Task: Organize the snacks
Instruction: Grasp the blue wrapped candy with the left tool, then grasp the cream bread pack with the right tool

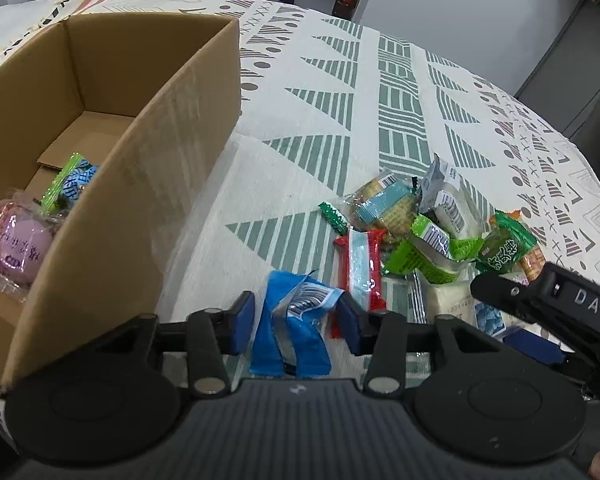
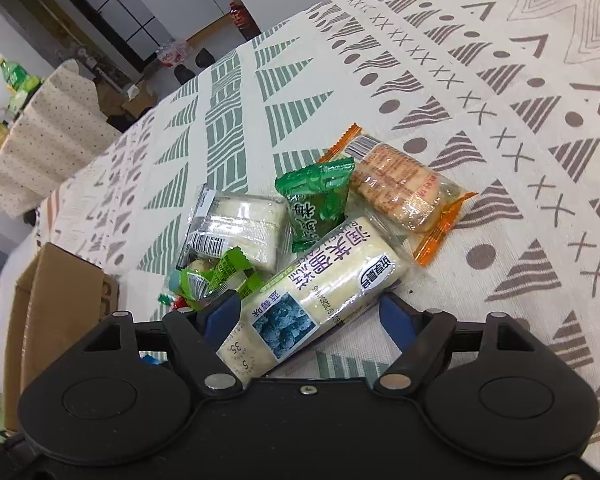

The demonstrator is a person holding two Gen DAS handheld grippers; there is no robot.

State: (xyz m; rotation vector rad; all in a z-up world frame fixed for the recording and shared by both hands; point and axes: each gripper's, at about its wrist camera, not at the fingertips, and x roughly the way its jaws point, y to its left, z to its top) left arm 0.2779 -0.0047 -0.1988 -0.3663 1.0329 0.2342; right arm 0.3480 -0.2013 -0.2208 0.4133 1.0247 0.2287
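Note:
In the left wrist view a blue snack packet (image 1: 292, 320) lies flat on the patterned tablecloth. My left gripper (image 1: 297, 322) is open and straddles it, one blue pad on each side. To the left, an open cardboard box (image 1: 140, 168) holds a purple-pink packet (image 1: 12, 252) and a blue-and-green packet (image 1: 74, 184). In the right wrist view my right gripper (image 2: 310, 314) is open around a white blueberry cake packet (image 2: 312, 288) that lies on the cloth. Beyond it a dark green packet (image 2: 320, 200) and an orange-edged cracker packet (image 2: 400, 192) rest in a pile.
More of the pile: a red packet (image 1: 362, 268), light green packets (image 1: 424, 256) and a clear cake packet (image 2: 244, 224). The right gripper's black body (image 1: 560, 304) reaches in from the right, close to my left gripper. The box wall (image 2: 60, 300) stands left of the pile.

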